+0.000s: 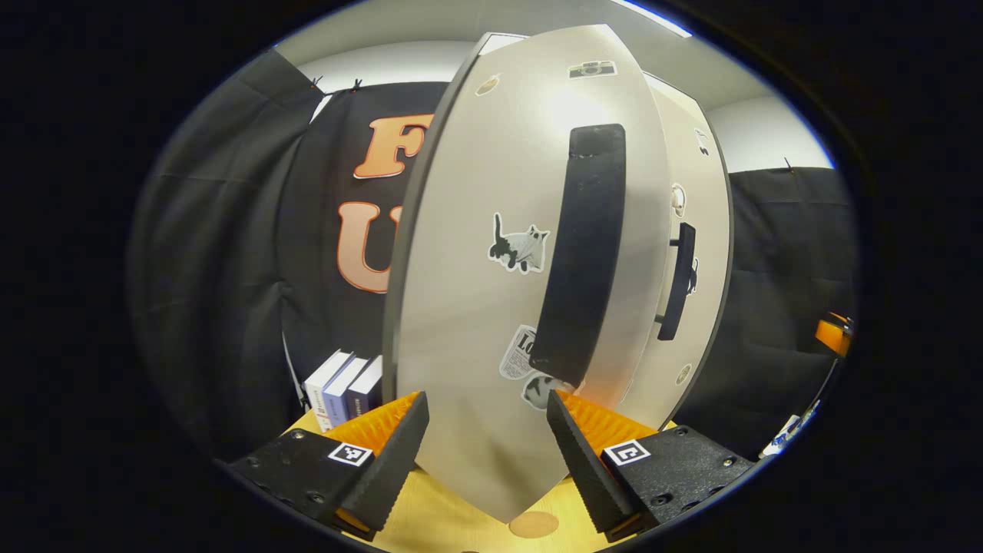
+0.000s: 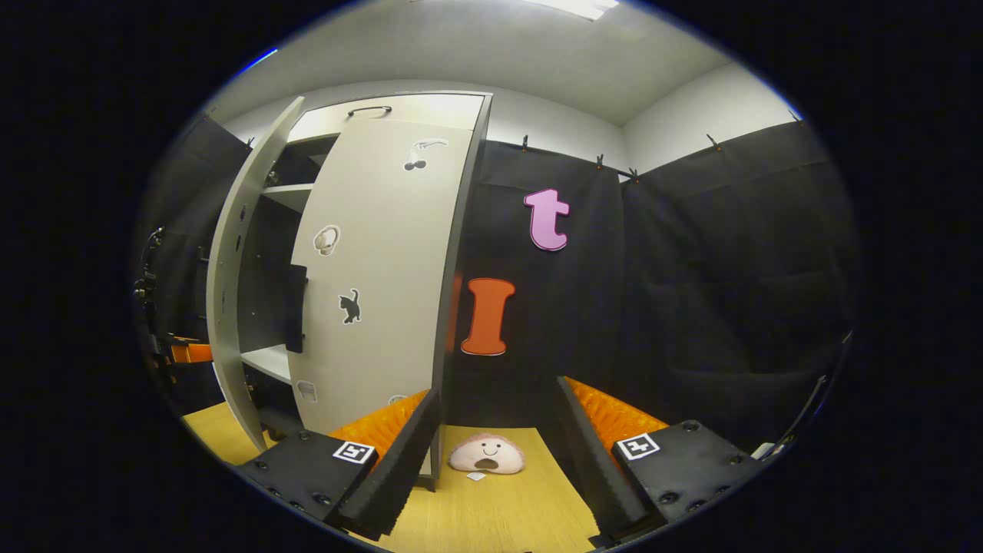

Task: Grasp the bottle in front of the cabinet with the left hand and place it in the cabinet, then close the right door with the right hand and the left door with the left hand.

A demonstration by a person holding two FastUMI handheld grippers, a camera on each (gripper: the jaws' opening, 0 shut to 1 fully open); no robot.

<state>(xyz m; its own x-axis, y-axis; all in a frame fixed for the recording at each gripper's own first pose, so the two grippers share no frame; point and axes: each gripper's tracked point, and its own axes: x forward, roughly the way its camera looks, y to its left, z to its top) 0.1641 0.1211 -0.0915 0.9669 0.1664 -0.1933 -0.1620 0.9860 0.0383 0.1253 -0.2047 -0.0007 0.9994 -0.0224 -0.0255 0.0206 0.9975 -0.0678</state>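
My left gripper [image 1: 485, 438]: jaws wide apart, empty. Left door [image 1: 491, 307] pale grey, cat sticker, black handle [image 1: 580, 246], ajar, lower edge between jaws. Right door [image 2: 376, 269] closed; right gripper [image 2: 495, 445] open, empty, just beside it.

L door [image 1: 491, 307] between open jaws

Little could be read. A newspaper-style sticker [image 1: 519, 352] low on the near door [image 1: 476, 307], centre of the left gripper view, bore large letters beginning "Lo"; the rest was hidden. Book spines [image 1: 343, 390] at lower left stayed illegible.
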